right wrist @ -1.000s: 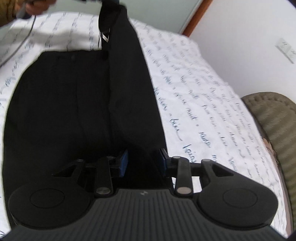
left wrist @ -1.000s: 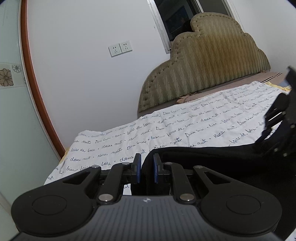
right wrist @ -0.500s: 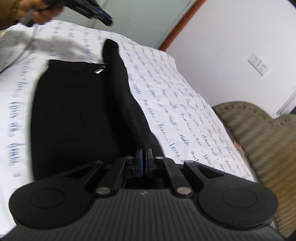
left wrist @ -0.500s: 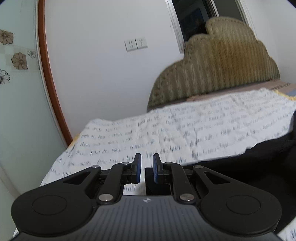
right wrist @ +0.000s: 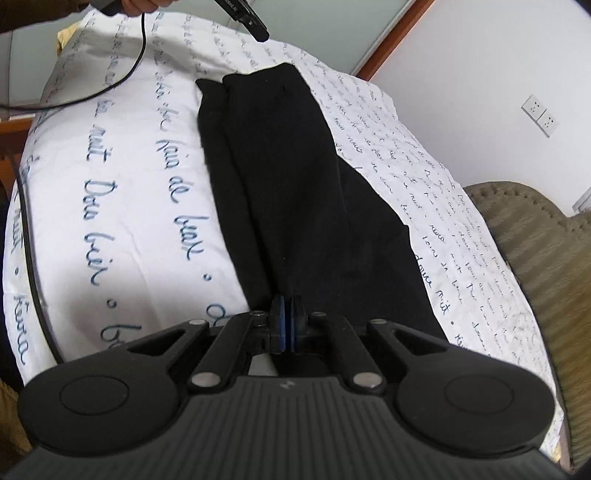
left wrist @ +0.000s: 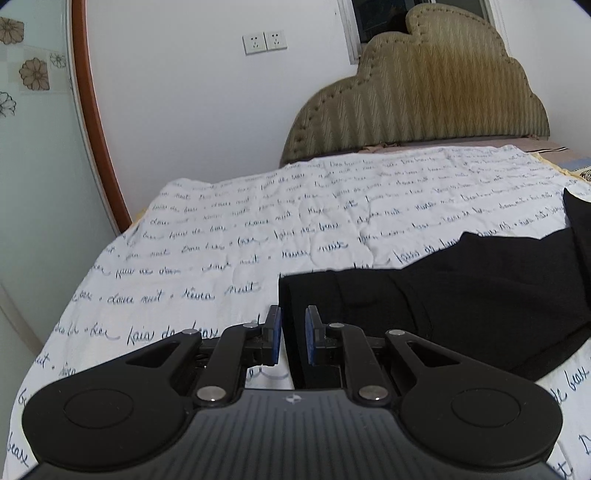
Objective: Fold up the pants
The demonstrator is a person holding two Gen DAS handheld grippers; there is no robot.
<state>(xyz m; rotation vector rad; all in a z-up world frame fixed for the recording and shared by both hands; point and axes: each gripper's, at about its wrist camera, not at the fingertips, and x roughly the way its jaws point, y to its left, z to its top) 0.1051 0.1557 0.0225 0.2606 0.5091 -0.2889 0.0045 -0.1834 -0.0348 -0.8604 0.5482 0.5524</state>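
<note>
While both clamp black pants [right wrist: 295, 192] | left gripper [left wrist: 293, 339] narrow | right gripper [right wrist: 287, 325] tight

A white quilted bedspread printed with blue handwritten script [left wrist: 258, 236] covered the bed. At its head rose a scalloped, olive-tan upholstered headboard with a zigzag weave [left wrist: 417, 92]. The plain white wall [left wrist: 192, 110] carried a pair of white double sockets [left wrist: 265, 42]. A dark window [left wrist: 376, 16] sat above the headboard. A curved reddish-brown wooden frame [left wrist: 94, 122] edged a pale frosted panel with flower decals [left wrist: 33, 74].
</note>
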